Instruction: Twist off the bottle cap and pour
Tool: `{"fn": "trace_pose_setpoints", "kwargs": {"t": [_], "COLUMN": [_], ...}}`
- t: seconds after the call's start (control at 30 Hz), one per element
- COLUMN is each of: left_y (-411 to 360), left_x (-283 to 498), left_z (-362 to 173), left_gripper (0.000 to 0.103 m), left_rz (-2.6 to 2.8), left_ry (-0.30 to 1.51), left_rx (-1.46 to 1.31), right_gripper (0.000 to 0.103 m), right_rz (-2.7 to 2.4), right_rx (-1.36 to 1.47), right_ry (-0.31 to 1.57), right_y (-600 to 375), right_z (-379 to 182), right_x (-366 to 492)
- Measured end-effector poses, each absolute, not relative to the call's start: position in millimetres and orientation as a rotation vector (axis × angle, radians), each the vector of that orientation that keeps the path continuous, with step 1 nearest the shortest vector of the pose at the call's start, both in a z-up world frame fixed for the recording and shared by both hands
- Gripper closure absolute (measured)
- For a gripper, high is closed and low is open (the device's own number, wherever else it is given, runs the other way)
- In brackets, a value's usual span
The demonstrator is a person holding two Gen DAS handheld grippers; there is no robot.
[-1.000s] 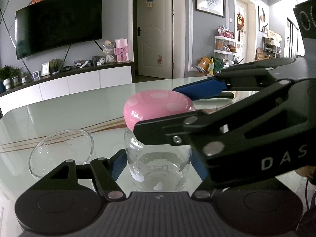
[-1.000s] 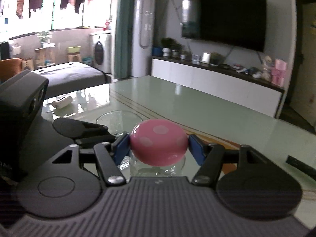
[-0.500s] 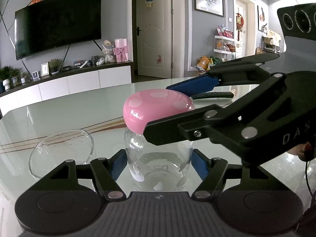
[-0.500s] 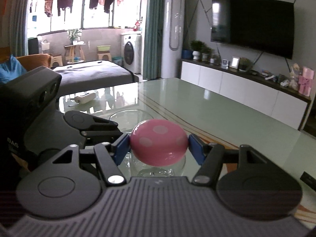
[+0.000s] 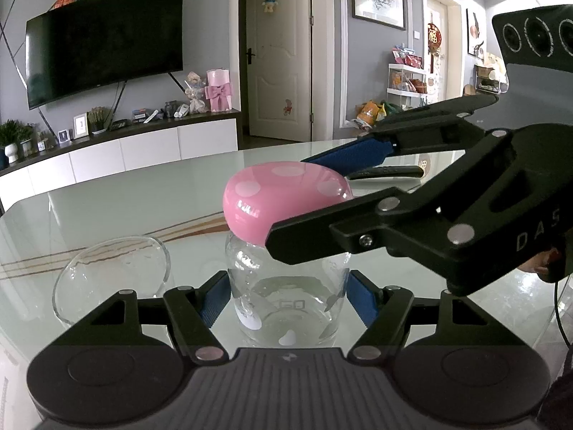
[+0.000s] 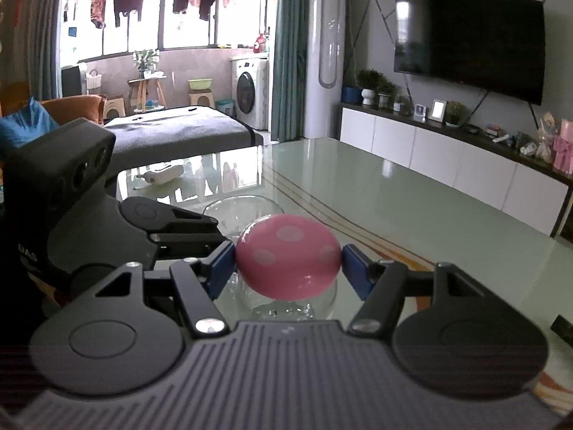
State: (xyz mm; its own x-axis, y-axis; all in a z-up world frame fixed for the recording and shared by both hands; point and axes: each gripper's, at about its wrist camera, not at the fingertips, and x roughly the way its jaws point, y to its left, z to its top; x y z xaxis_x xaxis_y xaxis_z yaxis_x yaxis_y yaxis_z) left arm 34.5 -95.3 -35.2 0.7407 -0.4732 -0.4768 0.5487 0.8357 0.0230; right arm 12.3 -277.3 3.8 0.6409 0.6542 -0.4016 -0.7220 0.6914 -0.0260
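On the glass bench (image 5: 107, 200), near its front edge: a clear glass bottle (image 5: 286, 304) under a pink, pale-dotted, mushroom-shaped cap (image 5: 283, 200), upright, with an empty glass bowl (image 5: 111, 279) just beside it. Left tool (image 5: 286, 295) pressed against the bottle's body, blue pads on both flanks. Right tool (image 6: 288, 263) straddling the cap, jaws opening, pads at or just off the cap's sides; contact too close to call, probably a release to re-grip for another turn.

Risks from here, as a judgement:
- Glossy, rounded cap: easy to slip in the pads on re-grip, giving spin without unscrewing.
- Smooth glass body held only by two narrow pads: liable to rotate along with the cap if the left squeeze slackens.
- Bowl close by: likely to be knocked by a tilting bottle or a swinging tool.
- Slick bench top: sliding likely once anything is nudged.

Bottle short and wide, printed markings on its wall; liquid level hard to make out. Cap wider than the neck, seated level.
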Motion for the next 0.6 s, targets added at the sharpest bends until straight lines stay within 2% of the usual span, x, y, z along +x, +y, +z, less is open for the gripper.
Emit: {"fn": "trace_pose_setpoints", "kwargs": {"t": [0.07, 0.17, 0.6], "left_y": [-88, -92, -94], "left_x": [35, 36, 37], "left_z": [-39, -35, -36], "left_gripper": [0.029, 0.029, 0.029], "left_rz": [-0.563, -0.563, -0.560], "left_ry": [0.476, 0.477, 0.475], "left_rx": [0.165, 0.165, 0.163], "right_gripper": [0.032, 0.020, 0.020], "right_rz": [0.779, 0.766, 0.503], "right_rx": [-0.163, -0.138, -0.192], "right_ry": [0.378, 0.366, 0.342], "right_y": [-281, -283, -252], "right_z": [3, 3, 3], "right_x": [11, 7, -16]}}
